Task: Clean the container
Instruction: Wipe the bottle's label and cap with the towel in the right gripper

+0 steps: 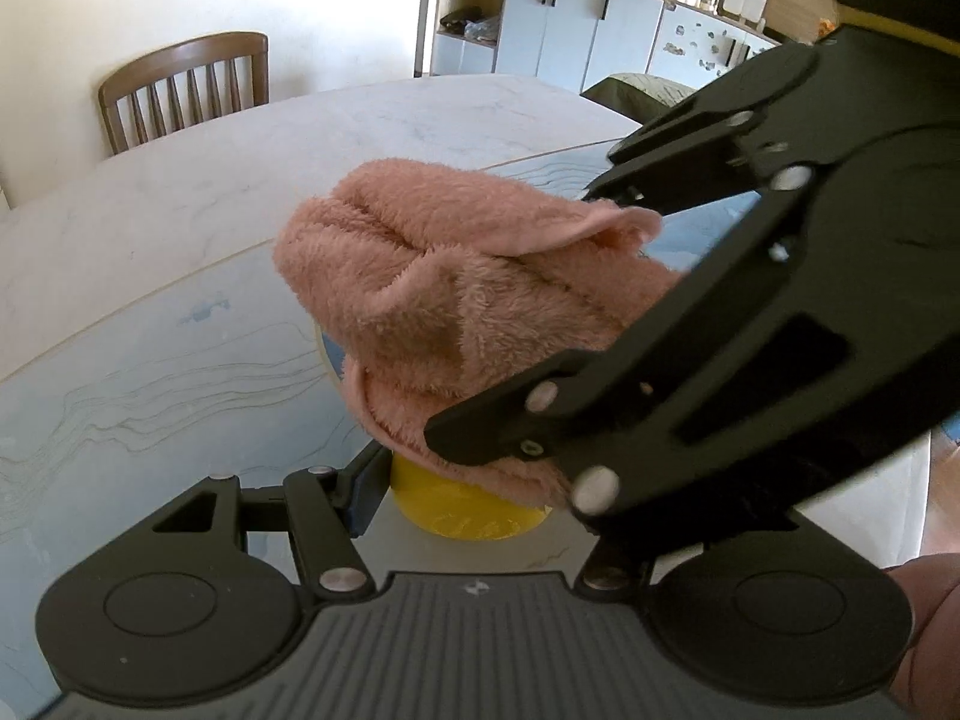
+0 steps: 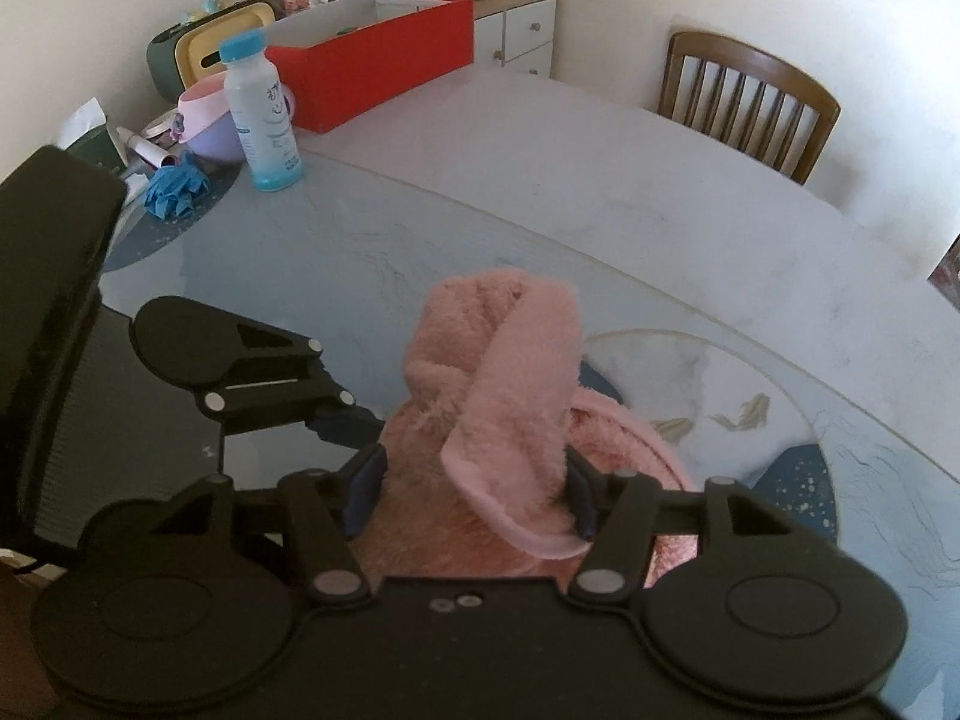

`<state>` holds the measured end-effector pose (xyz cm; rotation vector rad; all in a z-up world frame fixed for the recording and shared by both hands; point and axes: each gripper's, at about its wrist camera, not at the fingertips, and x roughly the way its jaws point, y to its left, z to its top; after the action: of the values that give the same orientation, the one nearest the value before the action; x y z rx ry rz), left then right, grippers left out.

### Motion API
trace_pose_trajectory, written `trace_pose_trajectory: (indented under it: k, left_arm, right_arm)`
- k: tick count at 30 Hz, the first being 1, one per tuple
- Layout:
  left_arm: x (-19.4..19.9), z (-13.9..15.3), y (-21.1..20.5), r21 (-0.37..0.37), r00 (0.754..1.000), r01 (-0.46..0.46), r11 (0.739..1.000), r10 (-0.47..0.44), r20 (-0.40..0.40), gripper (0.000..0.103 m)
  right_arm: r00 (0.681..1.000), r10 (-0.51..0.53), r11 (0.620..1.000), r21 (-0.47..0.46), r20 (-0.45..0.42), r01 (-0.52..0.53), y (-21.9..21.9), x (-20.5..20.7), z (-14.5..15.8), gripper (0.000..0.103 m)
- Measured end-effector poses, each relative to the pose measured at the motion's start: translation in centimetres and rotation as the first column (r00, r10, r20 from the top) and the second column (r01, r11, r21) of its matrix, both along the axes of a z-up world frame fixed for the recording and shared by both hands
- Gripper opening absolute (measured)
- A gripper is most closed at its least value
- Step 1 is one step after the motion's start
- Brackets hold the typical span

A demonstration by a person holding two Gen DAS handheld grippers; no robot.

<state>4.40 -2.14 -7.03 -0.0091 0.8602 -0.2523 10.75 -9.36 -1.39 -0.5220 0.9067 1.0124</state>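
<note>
The right hand-held gripper point(image 2: 474, 498) is pinching a fluffy pink cloth point(image 2: 498, 396), its two blue-padded fingers point(image 2: 364, 492) pressed into the bunched fabric from either side. One folded flap of the cloth stands up ahead of the fingers, and the rest spreads out below and to the right.

In the left wrist view the same pink cloth point(image 1: 456, 294) is draped over the top of a yellow container point(image 1: 471, 510), hiding its opening; only the lower yellow wall shows beneath the fabric. The right hand-held gripper point(image 1: 600, 312) reaches in from the upper right, its black linkage on top of the cloth. The left hand-held gripper point(image 1: 474, 504) sits at the container: its left finger point(image 1: 366, 492) touches the yellow wall, while the other finger is hidden behind the right tool, so I cannot tell for sure whether it clamps the container. Part of a hand point(image 1: 930, 630) shows at the lower right edge.

The container stands on a pale marble-patterned bench point(image 1: 150, 372) under a glass sheet. At the far left end of the bench point(image 2: 600, 192) stand a white bottle with a blue cap point(image 2: 261, 114), a pink and purple bowl point(image 2: 207, 123), a red box point(image 2: 384, 69) and a crumpled blue glove point(image 2: 174, 186). A wooden chair point(image 2: 750, 102) stands beyond the bench against the wall
</note>
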Motion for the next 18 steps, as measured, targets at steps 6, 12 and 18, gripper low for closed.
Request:
trace_pose_trajectory:
  k: [6,12,18]
  left_arm:
    - [0.2,-0.1,0.3,-0.018,1.0,-0.01,1.0,0.01,-0.004,0.061]
    - [-0.2,-0.1,-0.2,0.01,1.0,0.005,1.0,-0.005,0.008,0.06]
    - [-0.4,-0.1,-0.6,0.042,1.0,0.022,0.999,-0.023,0.022,0.06]
  right_arm:
    - [0.997,0.052,0.999,-0.012,0.05,-0.051,0.6,0.0,-0.1,0.044]
    - [0.994,0.044,0.999,-0.032,0.096,-0.041,0.8,1.4,0.1,0.029]
    - [0.985,-0.093,0.994,-0.036,0.144,0.1,-0.2,4.5,0.1,0.023]
